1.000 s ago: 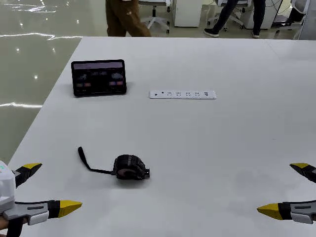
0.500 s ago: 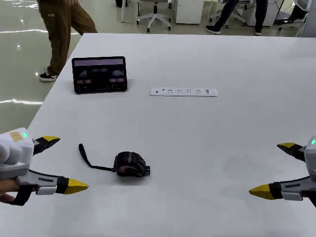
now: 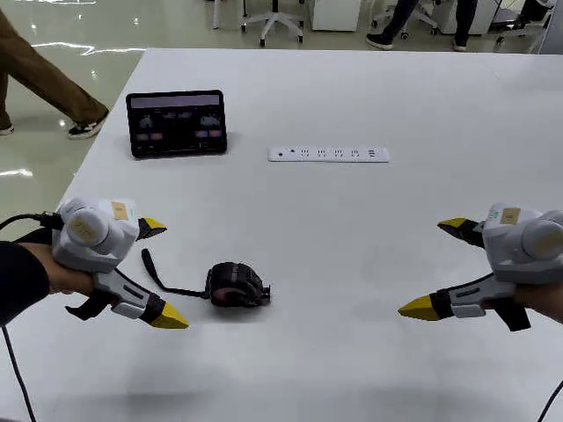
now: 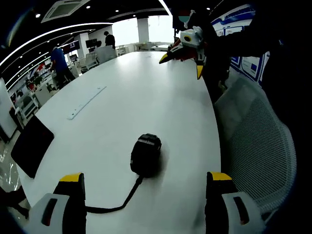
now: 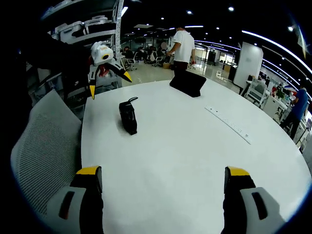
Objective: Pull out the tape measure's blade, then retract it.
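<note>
Yellow-tipped left tool and right tool both gape wide, empty, flanking the untouched tape measure.

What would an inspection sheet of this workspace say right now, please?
Surface: white table, flat, no marks seen.
Job's things: tape measure lying on the table, no blade drawn out; its strap trails towards the left claw.
Clutter: tablet and power strip on the far side.
Grippers: left claw open, beside the tape measure, not touching it; right claw open, well off to the right, holding nothing.
Cables: dark cable hanging by the left arm.
Surroundings: glossy floor, office chair, a person's legs beside the table.
</note>
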A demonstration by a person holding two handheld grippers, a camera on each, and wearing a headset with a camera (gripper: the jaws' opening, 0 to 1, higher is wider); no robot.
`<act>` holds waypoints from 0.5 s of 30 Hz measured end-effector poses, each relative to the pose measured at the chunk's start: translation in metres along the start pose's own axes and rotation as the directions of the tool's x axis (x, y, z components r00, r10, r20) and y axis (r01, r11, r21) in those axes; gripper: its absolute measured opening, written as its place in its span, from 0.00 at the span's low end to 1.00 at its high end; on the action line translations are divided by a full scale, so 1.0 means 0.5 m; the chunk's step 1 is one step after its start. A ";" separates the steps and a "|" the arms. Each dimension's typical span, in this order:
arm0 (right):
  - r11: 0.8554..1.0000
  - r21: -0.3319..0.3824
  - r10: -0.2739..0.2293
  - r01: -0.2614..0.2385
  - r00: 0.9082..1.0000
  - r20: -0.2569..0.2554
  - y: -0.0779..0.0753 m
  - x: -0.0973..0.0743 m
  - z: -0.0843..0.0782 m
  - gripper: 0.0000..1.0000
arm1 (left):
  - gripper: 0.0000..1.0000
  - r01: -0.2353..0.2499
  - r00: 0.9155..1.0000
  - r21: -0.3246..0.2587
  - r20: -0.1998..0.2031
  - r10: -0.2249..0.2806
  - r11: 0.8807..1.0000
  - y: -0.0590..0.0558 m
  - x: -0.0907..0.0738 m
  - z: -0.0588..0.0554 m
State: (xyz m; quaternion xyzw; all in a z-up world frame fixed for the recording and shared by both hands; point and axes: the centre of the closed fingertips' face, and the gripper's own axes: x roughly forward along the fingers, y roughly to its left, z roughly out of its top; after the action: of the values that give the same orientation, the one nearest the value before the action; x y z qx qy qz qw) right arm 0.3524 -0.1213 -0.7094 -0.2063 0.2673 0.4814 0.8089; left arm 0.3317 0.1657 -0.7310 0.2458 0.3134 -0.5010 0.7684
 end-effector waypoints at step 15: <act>0.988 -0.100 0.114 -0.116 0.993 -0.019 0.037 0.148 0.057 1.00 | 0.82 0.045 0.996 0.075 -0.079 -0.039 0.996 0.028 0.084 0.022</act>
State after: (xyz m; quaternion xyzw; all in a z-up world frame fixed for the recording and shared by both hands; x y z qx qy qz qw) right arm 0.3717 -0.0467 -0.7356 -0.2344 0.2595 0.5388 0.7664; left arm 0.3601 0.1373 -0.7532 0.2877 0.3286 -0.5190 0.7348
